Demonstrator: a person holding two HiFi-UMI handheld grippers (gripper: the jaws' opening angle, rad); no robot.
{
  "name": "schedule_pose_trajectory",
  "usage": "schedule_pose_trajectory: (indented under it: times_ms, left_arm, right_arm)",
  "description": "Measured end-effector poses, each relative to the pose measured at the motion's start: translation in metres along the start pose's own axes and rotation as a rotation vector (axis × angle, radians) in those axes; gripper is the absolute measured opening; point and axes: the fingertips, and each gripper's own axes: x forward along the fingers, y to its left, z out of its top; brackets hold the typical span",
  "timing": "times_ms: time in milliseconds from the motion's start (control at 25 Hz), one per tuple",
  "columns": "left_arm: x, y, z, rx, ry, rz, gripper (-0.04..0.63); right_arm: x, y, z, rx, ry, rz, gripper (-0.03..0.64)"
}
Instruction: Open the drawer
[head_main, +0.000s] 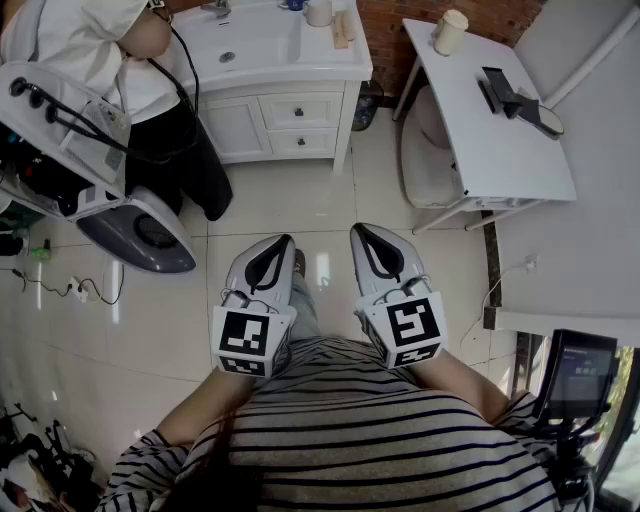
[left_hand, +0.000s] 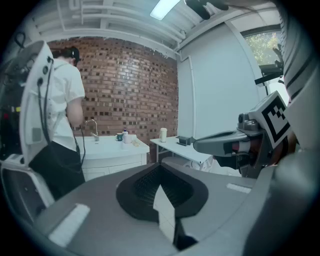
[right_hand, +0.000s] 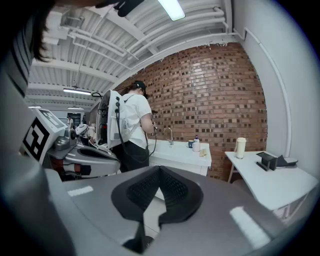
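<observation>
While the left gripper (head_main: 282, 246) and right gripper (head_main: 362, 239) are both closed and empty, the cabinet (head_main: 236, 126) shows two shut drawers (head_main: 300, 110)

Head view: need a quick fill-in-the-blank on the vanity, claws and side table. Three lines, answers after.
1. The upper drawer and lower drawer of the vanity are both ___.
2. The right claw has its jaws ___, with nothing between them.
3. The cup stands on the white ___ beside the vanity.
Missing words: closed; shut; table.
</observation>
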Motion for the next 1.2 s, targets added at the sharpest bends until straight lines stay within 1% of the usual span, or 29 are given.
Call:
schedule_pose_trajectory:
  times_ms: [160,280,360,480,600,720,840,920,960,1000,1040,1120,1200]
  left_arm:
    - [0.063,0.052,0.005,-0.002,0.039,-0.048,0.015]
    - [0.111,0.085,0.01,0.012,0.042,-0.093,0.015]
    - [0.139,0.104,-0.004,0.012,0.067,-0.108,0.015]
    - [0.186,0.13,-0.037,-0.006,0.101,-0.095,0.015]
    - [0.232,0.151,-0.077,-0.01,0.092,-0.07,0.015]
    - [0.274,0.173,-0.131,-0.018,0.065,-0.014,0.015]
    - [0.323,0.202,-0.178,-0.02,0.019,0.046,0.015]
    - [0.353,0.22,-0.208,-0.01,-0.018,0.065,0.015]
    - [0.367,0.228,-0.224,-0.001,-0.03,0.07,0.015]
    - [0.38,0.236,-0.241,0.005,-0.034,0.075,0.015]
    - [0.393,0.243,-0.258,0.008,-0.034,0.08,0.015]
    - [0.416,0.255,-0.287,0.01,-0.037,0.094,0.015]
    - [0.431,0.262,-0.309,0.013,-0.049,0.1,0.015]
  right_arm:
    - [0.08,-0.012,0.01,0.018,0.025,0.027,0.002]
    - [0.14,-0.028,0.004,0.049,0.07,0.014,0.002]
    - [0.179,-0.041,-0.009,0.053,0.096,-0.003,0.002]
    - [0.239,-0.065,-0.037,0.039,0.112,-0.017,0.002]
    - [0.291,-0.088,-0.087,0.025,0.131,-0.022,0.002]
    - [0.341,-0.102,-0.153,-0.007,0.147,-0.002,0.002]
    - [0.399,-0.111,-0.224,-0.039,0.154,0.028,0.002]
    - [0.438,-0.116,-0.27,-0.049,0.148,0.036,0.002]
    - [0.457,-0.117,-0.292,-0.049,0.147,0.04,0.02]
    - [0.475,-0.117,-0.313,-0.049,0.147,0.044,0.079]
    - [0.493,-0.118,-0.333,-0.054,0.149,0.049,0.099]
    - [0.529,-0.121,-0.365,-0.083,0.148,0.05,0.108]
    - [0.563,-0.125,-0.389,-0.118,0.139,0.04,0.129]
